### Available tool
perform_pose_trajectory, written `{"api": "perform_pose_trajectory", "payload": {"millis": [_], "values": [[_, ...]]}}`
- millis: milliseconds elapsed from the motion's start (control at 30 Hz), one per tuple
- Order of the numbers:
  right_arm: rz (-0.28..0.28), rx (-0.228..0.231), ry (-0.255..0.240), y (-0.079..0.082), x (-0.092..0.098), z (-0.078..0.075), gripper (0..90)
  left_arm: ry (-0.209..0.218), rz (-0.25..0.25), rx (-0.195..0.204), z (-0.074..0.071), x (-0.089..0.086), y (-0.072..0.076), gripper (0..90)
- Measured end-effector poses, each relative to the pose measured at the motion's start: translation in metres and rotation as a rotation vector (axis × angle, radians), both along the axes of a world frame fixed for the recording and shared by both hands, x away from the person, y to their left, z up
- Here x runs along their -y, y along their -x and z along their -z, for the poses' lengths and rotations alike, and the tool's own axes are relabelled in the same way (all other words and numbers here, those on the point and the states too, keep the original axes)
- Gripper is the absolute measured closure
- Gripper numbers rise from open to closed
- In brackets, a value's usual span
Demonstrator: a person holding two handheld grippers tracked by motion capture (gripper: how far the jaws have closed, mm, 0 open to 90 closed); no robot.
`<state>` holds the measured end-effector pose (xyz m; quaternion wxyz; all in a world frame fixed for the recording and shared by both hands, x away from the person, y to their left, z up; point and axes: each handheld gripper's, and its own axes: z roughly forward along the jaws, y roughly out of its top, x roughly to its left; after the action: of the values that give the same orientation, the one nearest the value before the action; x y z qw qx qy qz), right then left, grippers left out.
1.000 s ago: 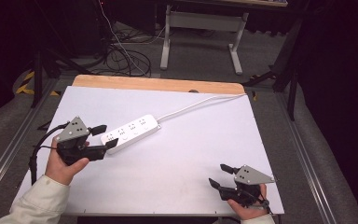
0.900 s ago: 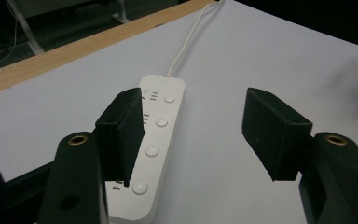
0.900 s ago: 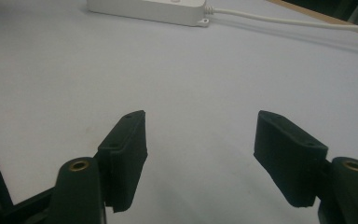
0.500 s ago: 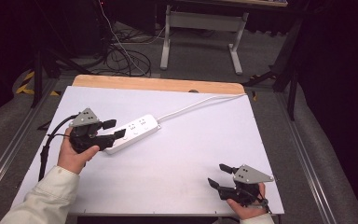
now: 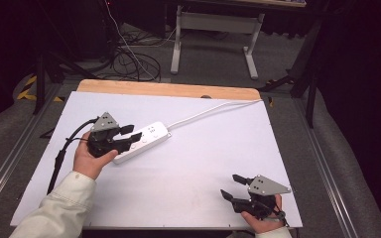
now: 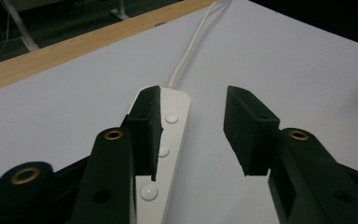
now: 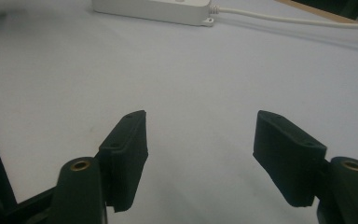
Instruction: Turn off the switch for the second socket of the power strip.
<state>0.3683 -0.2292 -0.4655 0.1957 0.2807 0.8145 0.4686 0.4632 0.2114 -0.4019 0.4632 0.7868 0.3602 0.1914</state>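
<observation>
A white table [image 5: 188, 198] was seen from above, with a wooden strip along its far edge. A white power strip [image 5: 146, 140] lay flat on the left half of the table, set at a slant, and its white cord [image 5: 208, 112] ran away from it toward the far right corner.

The left gripper [image 5: 131, 134] was held at the near end of the power strip, over it. In the left gripper view, the power strip [image 6: 168, 154] was seen between the two black jaws, close against the left-hand one and well clear of the other. The jaws had just been closing around it but were still spread; neither pad could be seen pressing on it, so nothing was yet pinched.

The right gripper [image 5: 234, 187] was held low near the front right edge of the table, well apart from the power strip, with its jaws spread wide and nothing between them.

A slip seemed possible from here. Because the power strip sat off-centre between the jaws, it might be pushed sideways or turned on the smooth table as they came together. A grip taken at one end might also let the long body sag or twist, and the cord could drag against any lift.
</observation>
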Motion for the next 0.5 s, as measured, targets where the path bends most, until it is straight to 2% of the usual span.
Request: {"api": "perform_pose_trajectory", "payload": {"millis": [167, 267, 400, 433, 467, 500], "values": [[-0.006, -0.002, -0.001, 0.0, 0.0, 0.0, 36.3, -0.002, -0.007, -0.006, 0.007, 0.008, -0.008, 67.2], [-0.011, 0.0, -0.002, 0.0, 0.0, 0.0, 36.6, 0.003, -0.026, -0.027, 0.012, 0.011, -0.014, 69.3], [-0.015, 0.001, -0.001, 0.001, 0.0, 0.0, 36.8, 0.014, -0.034, -0.05, 0.019, 0.014, -0.021, 77.8], [-0.015, 0.001, -0.001, 0.001, 0.0, 0.0, 36.8, 0.004, -0.033, -0.049, 0.02, 0.014, -0.023, 77.8], [-0.022, 0.0, -0.007, 0.001, 0.0, 0.001, 38.0, 0.007, -0.034, -0.056, 0.022, 0.014, -0.024, 83.8], [-0.024, 0.001, -0.005, 0.0, 0.0, 0.001, 38.1, 0.0, -0.038, -0.049, 0.022, 0.015, -0.025, 85.9]]}}
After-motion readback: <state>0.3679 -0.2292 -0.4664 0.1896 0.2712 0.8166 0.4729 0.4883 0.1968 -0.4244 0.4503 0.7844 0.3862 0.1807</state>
